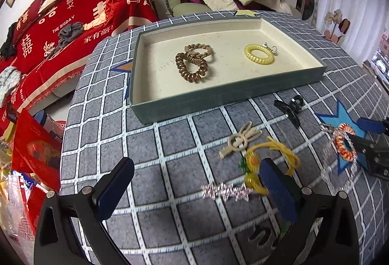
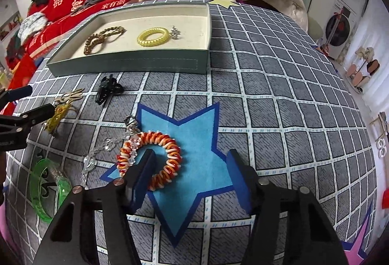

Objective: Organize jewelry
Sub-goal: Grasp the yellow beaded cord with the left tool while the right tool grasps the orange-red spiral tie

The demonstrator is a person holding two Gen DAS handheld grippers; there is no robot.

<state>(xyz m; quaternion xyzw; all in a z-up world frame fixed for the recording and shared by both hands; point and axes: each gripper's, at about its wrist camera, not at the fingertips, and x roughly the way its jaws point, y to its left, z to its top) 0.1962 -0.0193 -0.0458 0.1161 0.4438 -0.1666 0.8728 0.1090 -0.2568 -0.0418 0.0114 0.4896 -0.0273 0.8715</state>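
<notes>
Your right claw (image 2: 192,175) stood partly open over the counter (image 2: 279,99), its left pad set inside the ring of the orange-and-white coil bracelet (image 2: 155,158) and its right pad well clear of it — nothing was gripped. That bracelet lay on the blue star patch (image 2: 199,133), with a clear bead chain (image 2: 107,146) trailing off to its left and a green bangle (image 2: 48,189) nearer the counter's edge. Your left claw (image 1: 194,187) hung wide open and empty above the yellow corded ornament (image 1: 269,155), a sparkly clear piece (image 1: 226,191) lying between its pads. Just beyond sat the beige hair clip (image 1: 239,140), then the black claw clip (image 1: 290,107). Farther back the shallow tray (image 1: 218,97) held the brown coil tie (image 1: 192,67) touching the tan braided tie (image 1: 198,50), and apart from them the yellow coil tie (image 1: 259,53) beside a small silver piece (image 1: 272,48) — too small to make out.
</notes>
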